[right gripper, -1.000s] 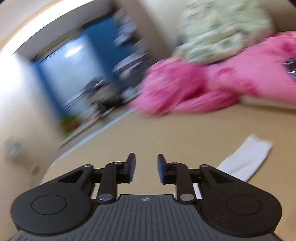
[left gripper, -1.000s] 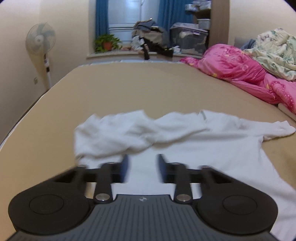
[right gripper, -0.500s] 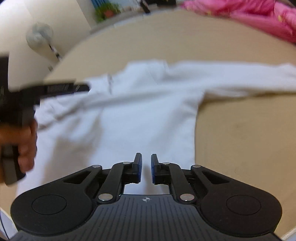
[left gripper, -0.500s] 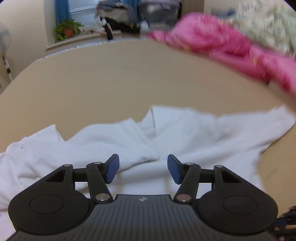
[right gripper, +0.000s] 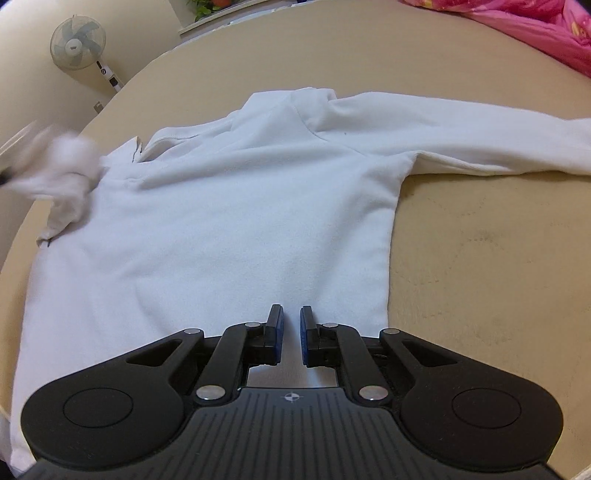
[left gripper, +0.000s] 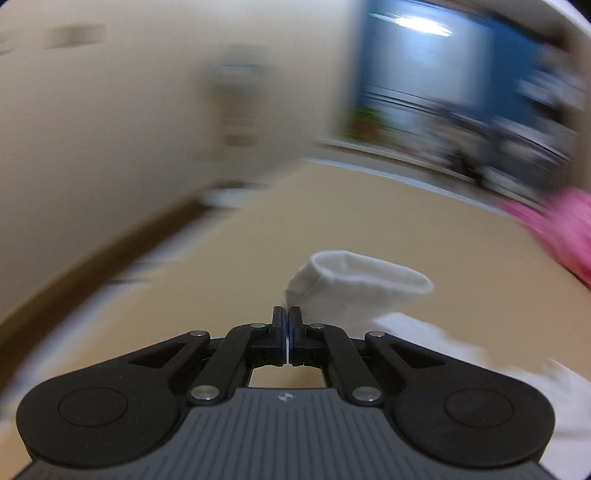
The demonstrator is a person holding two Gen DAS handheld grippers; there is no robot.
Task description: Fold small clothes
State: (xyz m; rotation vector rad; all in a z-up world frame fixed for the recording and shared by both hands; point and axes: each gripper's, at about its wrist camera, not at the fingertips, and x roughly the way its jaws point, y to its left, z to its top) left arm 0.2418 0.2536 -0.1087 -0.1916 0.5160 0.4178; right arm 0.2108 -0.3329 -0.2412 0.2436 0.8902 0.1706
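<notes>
A white long-sleeved top (right gripper: 236, 236) is spread flat on the tan bed, one sleeve cuff (left gripper: 354, 291) lifted

The white garment (right gripper: 236, 221) is a soft, matt, fleece-like cloth with stitched seams, and its cuff (left gripper: 354, 284) shows a ribbed knit edge. The bed (right gripper: 480, 258) is covered in a matt tan fabric with faint quilting. Each hand-held gripper (right gripper: 291, 325) is matt black plastic with a ribbed grey deck, bright metal pivot pins and blue pads.

Bare tan bed (right gripper: 480, 258) right of shirt (right gripper: 240, 221); pink quilt (right gripper: 535, 26) beyond.
</notes>
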